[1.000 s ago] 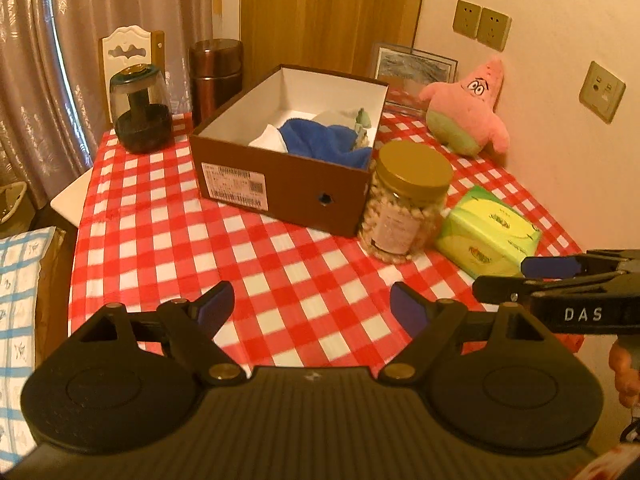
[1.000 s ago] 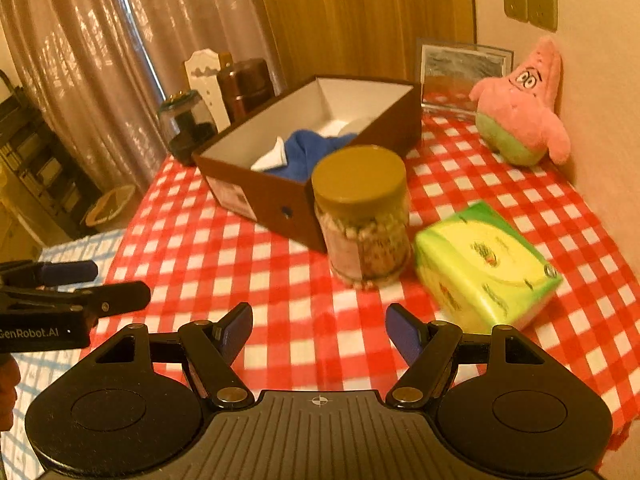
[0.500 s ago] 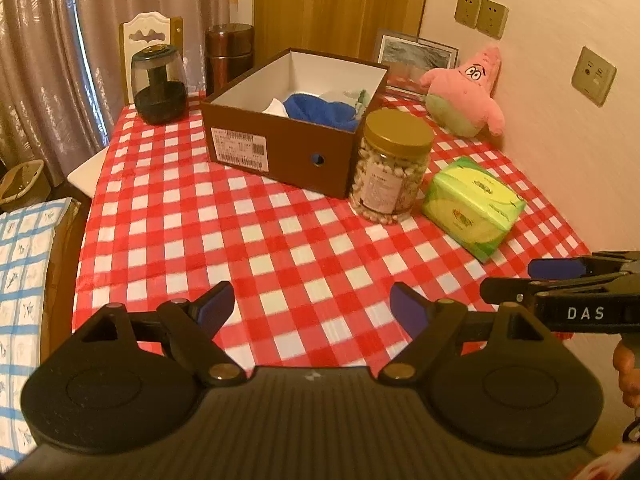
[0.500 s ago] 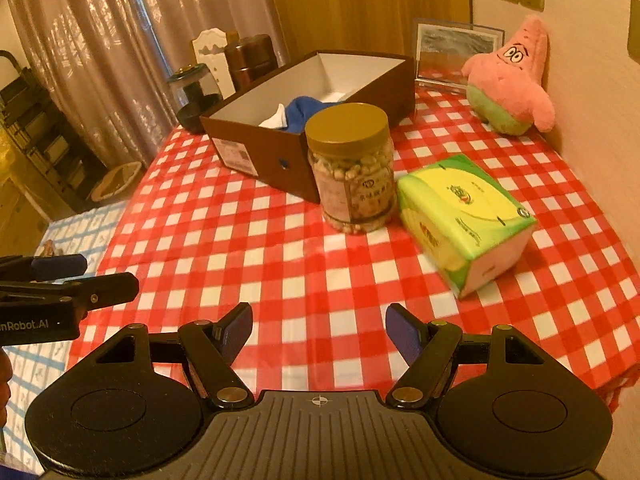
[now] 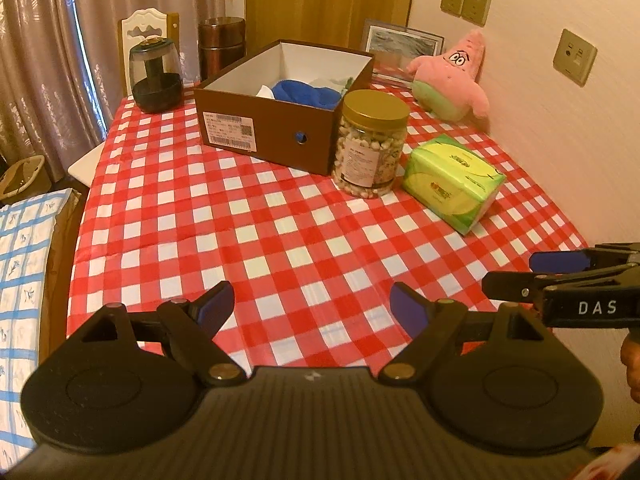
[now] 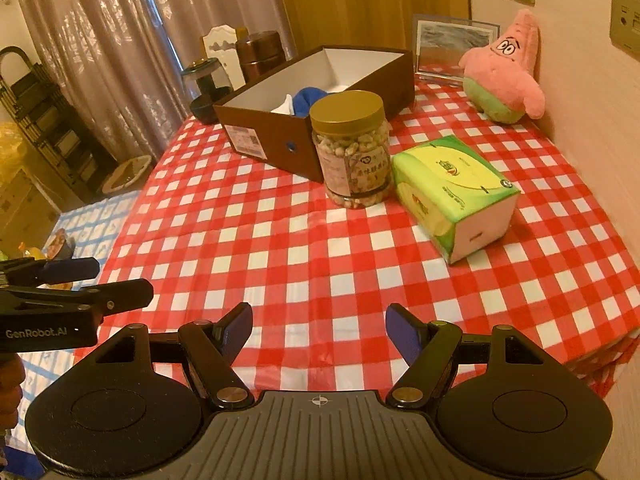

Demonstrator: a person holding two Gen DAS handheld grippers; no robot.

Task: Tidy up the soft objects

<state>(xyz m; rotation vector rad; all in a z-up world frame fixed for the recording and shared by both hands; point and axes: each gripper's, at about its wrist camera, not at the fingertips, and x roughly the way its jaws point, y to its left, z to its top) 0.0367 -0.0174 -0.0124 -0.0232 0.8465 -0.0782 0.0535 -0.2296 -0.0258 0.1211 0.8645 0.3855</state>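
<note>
A pink star plush leans on the wall at the table's far right. A brown shoebox holds a blue cloth and white and pale cloths. A green tissue pack lies right of a nut jar. My left gripper is open and empty over the near table edge. My right gripper is open and empty, beside it; it shows in the left wrist view.
Red checked tablecloth covers the table. A dark glass jar, a brown canister and a chair back stand far left. A framed picture leans at the back. A bed with blue-checked cover lies left of the table.
Both grippers have drawn back from the table toward its near edge and risen; the box, jar and tissue pack look farther away. Both stayed open.
</note>
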